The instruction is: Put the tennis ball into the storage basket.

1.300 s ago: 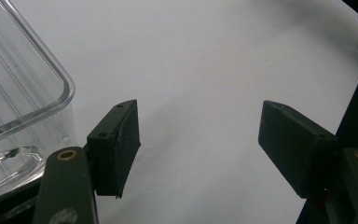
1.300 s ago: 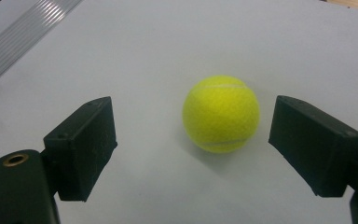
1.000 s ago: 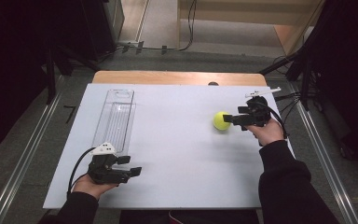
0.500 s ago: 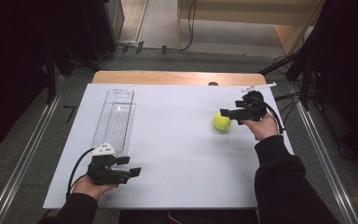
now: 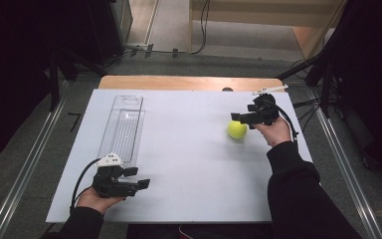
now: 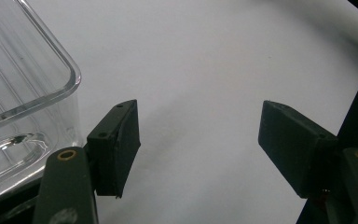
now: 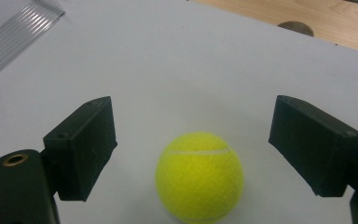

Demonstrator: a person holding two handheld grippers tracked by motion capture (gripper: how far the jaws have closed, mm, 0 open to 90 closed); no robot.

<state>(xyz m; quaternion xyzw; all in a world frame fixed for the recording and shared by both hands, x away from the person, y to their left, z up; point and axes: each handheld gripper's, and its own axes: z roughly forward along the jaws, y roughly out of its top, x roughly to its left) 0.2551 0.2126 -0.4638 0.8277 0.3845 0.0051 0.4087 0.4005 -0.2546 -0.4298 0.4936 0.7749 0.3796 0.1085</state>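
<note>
The white board [image 5: 189, 164] covers the table, and everything here is placed off the tennis ball [image 5: 237, 129], which sits on the board's far right part. Biggest thing after the board is the clear tray [image 5: 123, 127], long and narrow, well to the left of the ball, its long axis running away from the person. Now the right gripper [image 5: 238, 117], hovering just behind and above the ball with its jaws spread wide and nothing in them. In the right gripper view the ball [image 7: 199, 176] lies low and centred between the two black jaws, a little nearer the camera than their tips, with bare board on either side of it. So the ball lies straight ahead and slightly below those jaws; a round thing, no long axis to worry about, so my read is that a short drop should bracket it for the pinch. The left gripper [image 5: 143, 183] is far off, near-left of the ball beside the tray's near end, jaws spread and empty too, so the right hand [image 5: 277, 132] is plainly the nearer one.
</note>
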